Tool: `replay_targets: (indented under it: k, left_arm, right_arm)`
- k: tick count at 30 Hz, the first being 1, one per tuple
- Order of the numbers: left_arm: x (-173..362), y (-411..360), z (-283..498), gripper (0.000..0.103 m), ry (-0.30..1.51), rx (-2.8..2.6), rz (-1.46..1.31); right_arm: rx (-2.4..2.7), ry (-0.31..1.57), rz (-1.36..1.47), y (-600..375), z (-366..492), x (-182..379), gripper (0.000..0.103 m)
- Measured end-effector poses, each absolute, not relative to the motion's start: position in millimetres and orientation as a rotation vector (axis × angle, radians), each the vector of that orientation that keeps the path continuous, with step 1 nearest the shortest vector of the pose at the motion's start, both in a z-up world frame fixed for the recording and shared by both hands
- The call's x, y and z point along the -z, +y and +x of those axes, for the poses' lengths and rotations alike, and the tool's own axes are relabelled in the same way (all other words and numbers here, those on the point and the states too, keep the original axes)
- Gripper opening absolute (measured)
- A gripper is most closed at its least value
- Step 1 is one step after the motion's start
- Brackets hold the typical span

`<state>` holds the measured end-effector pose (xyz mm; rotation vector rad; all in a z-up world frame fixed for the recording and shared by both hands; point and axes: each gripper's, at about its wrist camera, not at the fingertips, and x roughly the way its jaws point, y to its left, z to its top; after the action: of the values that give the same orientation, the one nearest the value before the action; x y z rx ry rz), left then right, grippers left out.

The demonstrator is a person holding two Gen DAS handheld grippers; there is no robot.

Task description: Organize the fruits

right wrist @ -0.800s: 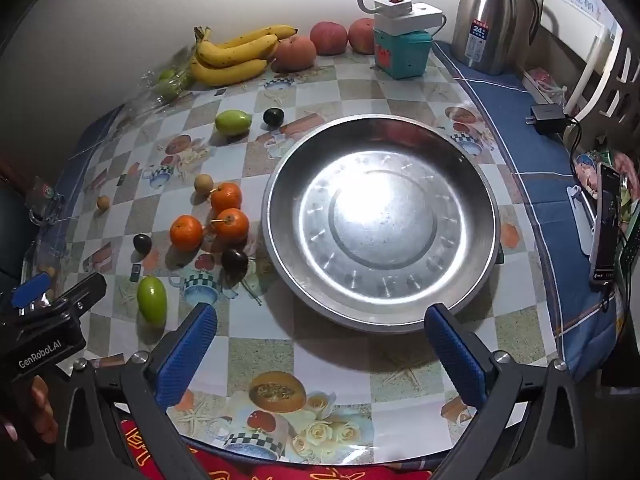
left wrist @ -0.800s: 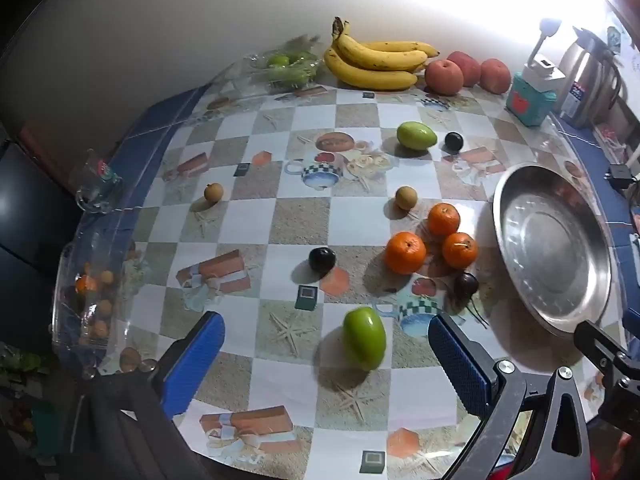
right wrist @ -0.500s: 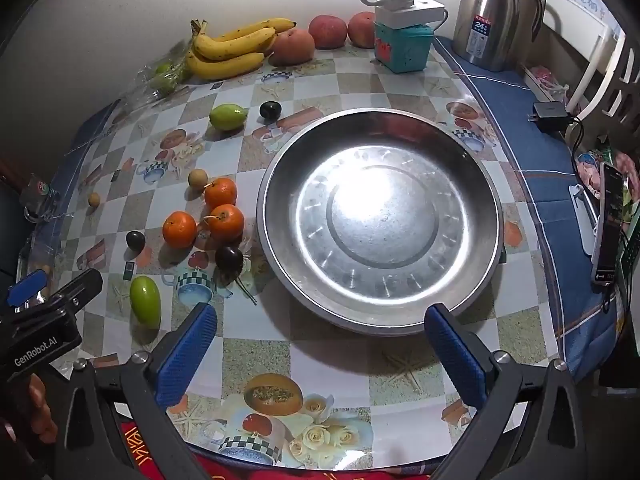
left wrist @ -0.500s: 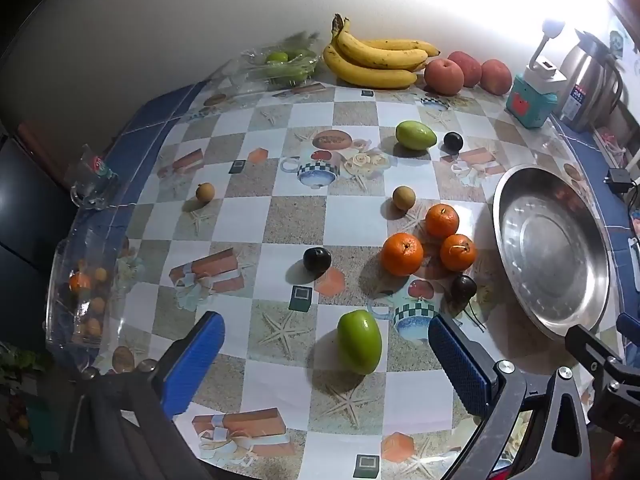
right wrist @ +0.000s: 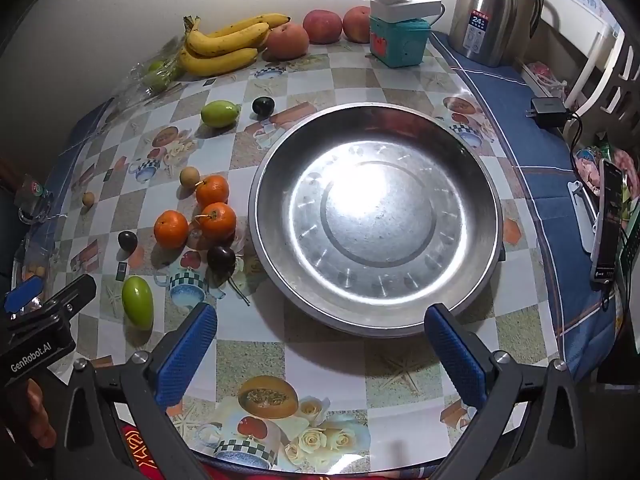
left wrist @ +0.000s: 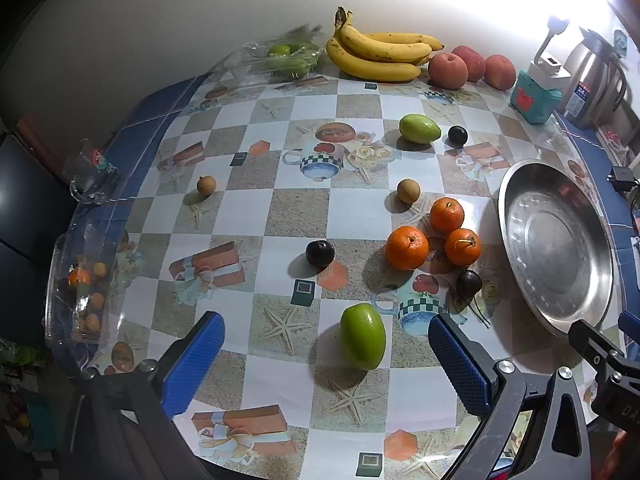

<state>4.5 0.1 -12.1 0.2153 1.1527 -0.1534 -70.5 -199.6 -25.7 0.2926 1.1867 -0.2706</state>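
Observation:
My left gripper [left wrist: 326, 354] hangs open over the table, a green mango [left wrist: 363, 336] lying between its blue fingers [left wrist: 192, 364] without touching them. Three oranges [left wrist: 407, 248] sit in a cluster just beyond, with dark plums [left wrist: 320, 253] and small brown longans [left wrist: 408, 191] scattered around. A second green mango [left wrist: 419, 129] lies farther back. Bananas [left wrist: 376, 54] and red apples [left wrist: 448, 71] line the wall. My right gripper [right wrist: 320, 350] is open above the near rim of the bare steel basin [right wrist: 376, 216]. The left gripper's body [right wrist: 36, 332] shows at the lower left of the right wrist view.
A teal box with a white power strip [right wrist: 400, 32] and a steel thermos [right wrist: 494, 12] stand at the back right. A charger [right wrist: 548, 110] and phone [right wrist: 608, 220] lie on the blue cloth at right. A clear container [left wrist: 80, 288] and glass mug [left wrist: 90, 176] sit at the left edge.
Both views have slid slightly: the green mango now sits a little nearer between the left fingers, and the basin has shifted left and closer in the right wrist view. Both grippers stayed open.

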Motion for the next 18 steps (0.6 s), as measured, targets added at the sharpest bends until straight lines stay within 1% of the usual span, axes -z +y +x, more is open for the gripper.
replay_targets:
  k: [18]
  left_arm:
    - [6.6,5.7,3.3,0.103,1.158,0.147,0.198]
  right_arm:
    - [0.276,1.19,0.294,-199.0,-73.1,23.9,0.103]
